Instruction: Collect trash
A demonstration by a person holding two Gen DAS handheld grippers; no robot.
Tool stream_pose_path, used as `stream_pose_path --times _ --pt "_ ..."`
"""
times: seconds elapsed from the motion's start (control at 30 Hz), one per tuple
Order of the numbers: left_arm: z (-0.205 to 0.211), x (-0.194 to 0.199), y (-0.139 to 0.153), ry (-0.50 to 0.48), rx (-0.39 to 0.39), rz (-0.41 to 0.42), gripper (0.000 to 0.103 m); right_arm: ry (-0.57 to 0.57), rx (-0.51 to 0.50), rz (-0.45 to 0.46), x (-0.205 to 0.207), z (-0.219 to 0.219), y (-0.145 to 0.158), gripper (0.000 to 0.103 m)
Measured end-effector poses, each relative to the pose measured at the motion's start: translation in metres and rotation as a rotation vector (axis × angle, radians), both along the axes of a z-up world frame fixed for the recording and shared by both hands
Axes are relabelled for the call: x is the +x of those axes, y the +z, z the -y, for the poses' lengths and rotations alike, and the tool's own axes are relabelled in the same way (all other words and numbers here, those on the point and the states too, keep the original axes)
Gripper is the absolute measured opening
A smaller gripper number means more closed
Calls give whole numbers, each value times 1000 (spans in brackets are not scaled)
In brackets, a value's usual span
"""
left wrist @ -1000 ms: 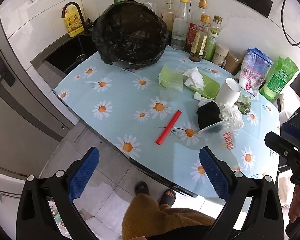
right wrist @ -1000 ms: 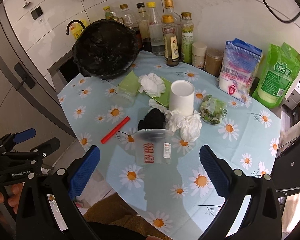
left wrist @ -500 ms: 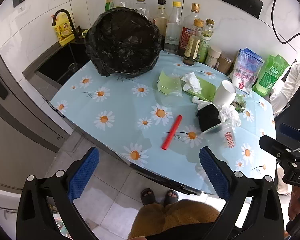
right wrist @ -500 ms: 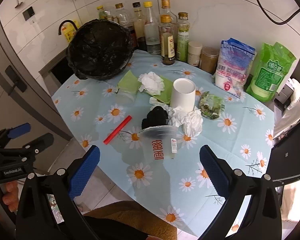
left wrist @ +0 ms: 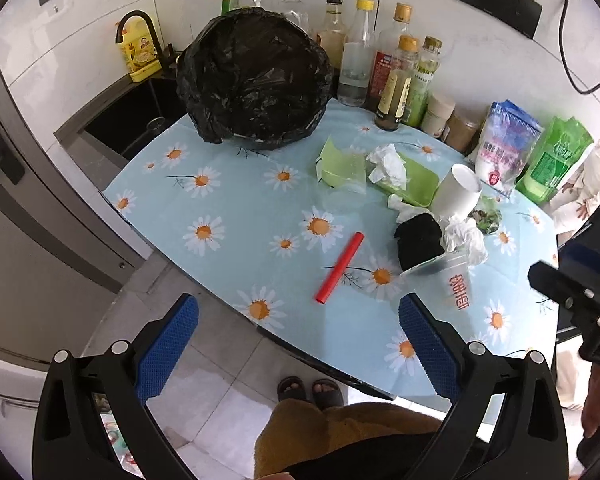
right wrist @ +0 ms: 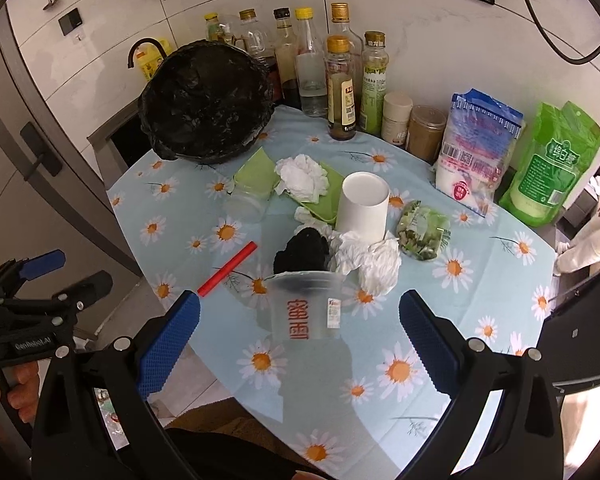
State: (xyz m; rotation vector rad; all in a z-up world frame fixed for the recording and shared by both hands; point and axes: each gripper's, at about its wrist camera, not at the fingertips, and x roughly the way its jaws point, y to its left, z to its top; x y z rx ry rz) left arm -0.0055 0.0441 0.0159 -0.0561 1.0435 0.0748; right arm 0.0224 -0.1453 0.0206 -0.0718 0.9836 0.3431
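Both grippers held above the near edge of the desk (left wrist: 228,200), nothing grasped. Left gripper (left wrist: 298,344) with fingers (left wrist: 168,344) spread wide and empty; right gripper (right wrist: 300,344) likewise wide and empty.

Trash scattered ahead of both. Red straw (left wrist: 339,268) just beyond the left fingers, slightly toward the right-hand finger, lying flat, long axis running away and rightward on a diagonal. Seen from the right gripper, same red straw (right wrist: 228,269) ahead and off past the left-hand finger. Clear plastic cup (right wrist: 306,306) on its side directly ahead between the right fingers, mouth pointing away, long axis roughly along the line of approach. Beyond it a black wad (right wrist: 302,250), crumpled tissues (right wrist: 374,262), a white paper cup (right wrist: 364,206) and a green tray (right wrist: 328,196) holding another tissue. Black-lined bin (left wrist: 254,76) far ahead, left of centre, at the back of the desk.

Judged nearer: left for the straw, right for the plastic cup. Straw likely needing a wrist turn so the fingers close across its diagonal, not along it. Cup probably best taken across its body.
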Motion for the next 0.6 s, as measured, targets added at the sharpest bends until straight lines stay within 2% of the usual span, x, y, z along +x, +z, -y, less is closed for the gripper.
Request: stream_pose_path --times 0.17,0.3,0.6 --pt "8 -2 -4 24 8 0 97 26 5 2 5 8 -6 99" --pt "12 -1 -7 36 -3 -18 97 26 24 -34 11 14 -14 99" --pt "24 1 -9 35 16 -18 97 49 40 -28 15 17 -16 99"
